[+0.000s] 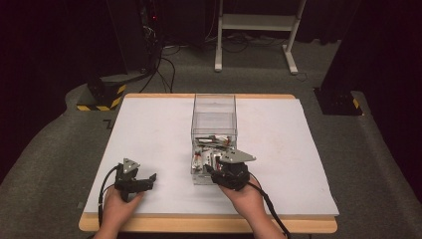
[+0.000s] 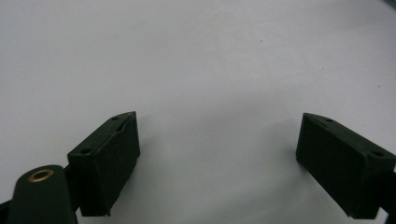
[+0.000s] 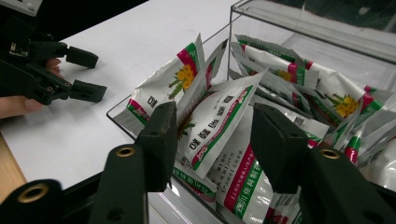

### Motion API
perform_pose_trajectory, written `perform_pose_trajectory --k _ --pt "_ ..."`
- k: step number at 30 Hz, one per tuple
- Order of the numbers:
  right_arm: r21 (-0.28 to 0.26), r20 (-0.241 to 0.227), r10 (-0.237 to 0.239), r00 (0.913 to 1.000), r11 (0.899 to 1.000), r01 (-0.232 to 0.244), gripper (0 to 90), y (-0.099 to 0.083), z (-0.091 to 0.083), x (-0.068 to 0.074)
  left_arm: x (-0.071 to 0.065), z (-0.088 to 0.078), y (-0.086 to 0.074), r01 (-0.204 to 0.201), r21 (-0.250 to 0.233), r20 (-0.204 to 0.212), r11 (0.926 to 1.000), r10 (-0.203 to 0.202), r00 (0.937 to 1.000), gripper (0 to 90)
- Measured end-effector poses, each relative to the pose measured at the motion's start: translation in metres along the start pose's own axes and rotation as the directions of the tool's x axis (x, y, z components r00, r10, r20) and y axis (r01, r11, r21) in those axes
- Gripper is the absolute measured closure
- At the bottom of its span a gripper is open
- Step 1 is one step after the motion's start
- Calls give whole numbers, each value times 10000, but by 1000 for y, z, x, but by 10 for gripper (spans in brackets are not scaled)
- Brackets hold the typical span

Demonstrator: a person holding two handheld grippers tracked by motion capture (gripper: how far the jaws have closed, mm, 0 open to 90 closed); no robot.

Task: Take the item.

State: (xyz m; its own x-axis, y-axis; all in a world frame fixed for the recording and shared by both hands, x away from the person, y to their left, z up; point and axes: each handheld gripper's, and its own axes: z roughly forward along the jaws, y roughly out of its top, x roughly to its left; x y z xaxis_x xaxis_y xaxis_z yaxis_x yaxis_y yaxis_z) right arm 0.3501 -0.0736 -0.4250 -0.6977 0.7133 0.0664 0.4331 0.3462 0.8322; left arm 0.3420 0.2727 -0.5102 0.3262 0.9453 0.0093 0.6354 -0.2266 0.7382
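A clear plastic box (image 1: 214,107) stands mid-table, and its near end holds several white sachets (image 1: 211,144) with green and red stripes and a yellow flower print. My right gripper (image 1: 213,168) hangs over that near end. In the right gripper view it (image 3: 217,140) is open, one jaw on each side of an upright sachet (image 3: 219,123); I cannot tell if they touch it. Near the front left of the mat my left gripper (image 1: 149,180) rests open with nothing in it. Its own view has the gripper (image 2: 217,144) low over bare white mat (image 2: 196,60).
The white mat (image 1: 149,129) covers most of the wooden table (image 1: 209,224). The box's far half (image 1: 214,117) looks empty, and its walls (image 3: 233,42) rise higher there. Beyond the table are a white stand (image 1: 256,30), cables and dark equipment on grey carpet.
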Motion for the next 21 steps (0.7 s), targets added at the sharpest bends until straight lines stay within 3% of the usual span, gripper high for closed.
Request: perform_pose_trajectory --k 8,16,21 --pt "595 -22 338 9994 9977 -336 656 -1 6 0 0 0 0 -20 2 -15 10000 20 10000 137" --pt "731 -52 416 9991 9965 -411 673 1 11 0 0 0 0 -21 3 -15 10000 21 10000 137" --pt "756 119 182 9998 9970 -190 721 0 13 2 0 0 0 -25 14 -8 10000 25 10000 136"
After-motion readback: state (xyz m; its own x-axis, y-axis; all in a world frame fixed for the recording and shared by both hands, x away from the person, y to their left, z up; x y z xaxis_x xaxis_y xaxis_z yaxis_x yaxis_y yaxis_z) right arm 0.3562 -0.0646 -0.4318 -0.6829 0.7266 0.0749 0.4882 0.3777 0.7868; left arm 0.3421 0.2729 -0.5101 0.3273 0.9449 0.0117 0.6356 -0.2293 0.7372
